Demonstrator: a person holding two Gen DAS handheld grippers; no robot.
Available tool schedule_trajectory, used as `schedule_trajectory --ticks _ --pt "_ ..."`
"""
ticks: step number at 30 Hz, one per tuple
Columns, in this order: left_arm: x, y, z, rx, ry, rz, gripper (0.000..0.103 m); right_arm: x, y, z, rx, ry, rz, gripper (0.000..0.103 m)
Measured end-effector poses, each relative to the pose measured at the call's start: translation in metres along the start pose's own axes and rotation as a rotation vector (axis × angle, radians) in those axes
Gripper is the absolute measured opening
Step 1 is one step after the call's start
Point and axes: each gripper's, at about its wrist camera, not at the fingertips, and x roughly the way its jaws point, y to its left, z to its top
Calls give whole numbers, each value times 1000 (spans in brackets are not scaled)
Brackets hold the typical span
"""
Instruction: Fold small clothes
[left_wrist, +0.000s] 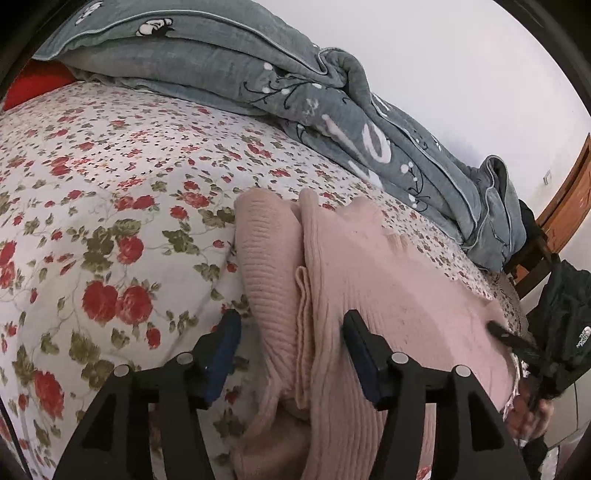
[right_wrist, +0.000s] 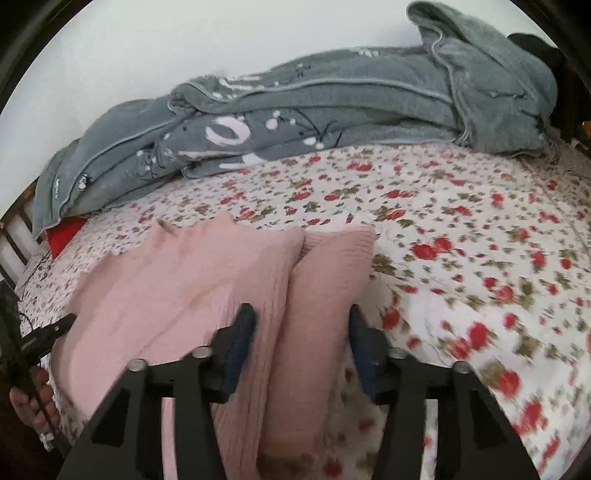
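A pink ribbed knit sweater (left_wrist: 388, 277) lies flat on the flowered bedsheet (left_wrist: 110, 184), with a sleeve (left_wrist: 266, 258) folded lengthwise over its left edge. My left gripper (left_wrist: 291, 332) is open and straddles that sleeve, one finger over the sheet and the other over the sweater's body. In the right wrist view the sweater (right_wrist: 177, 280) shows its other sleeve (right_wrist: 325, 280) folded in along the right edge. My right gripper (right_wrist: 301, 332) is open around this sleeve, its pads not pressing on it. Each view catches the other gripper's tip at the sweater's far edge.
A crumpled grey quilt (left_wrist: 258, 66) (right_wrist: 332, 110) lies along the wall side of the bed. A red cloth (left_wrist: 33, 81) (right_wrist: 64, 232) peeks from under it. A black bag (left_wrist: 565, 314) and a wooden bed end (left_wrist: 569, 199) stand past the mattress edge. A hand (right_wrist: 33, 402) holds the left gripper.
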Motion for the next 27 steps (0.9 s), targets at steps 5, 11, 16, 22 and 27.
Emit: schedule_trajectory --ticks 5,11,16,22,27 --pt "4 -1 1 1 10 -3 63 26 9 -2 -48 30 -89 31" --pt "4 -7 0 22 14 15 65 -24 17 2 -63 -46 -161 49" --pt "2 -6 -2 17 31 -13 65 -58 50 -7 -107 -92 -146 51" --pt "0 -9 -5 36 37 -2 63 -48 112 -31 -223 -65 -62 51" --pt "-1 -12 -6 56 34 7 63 -16 143 -50 -255 -27 -52 51"
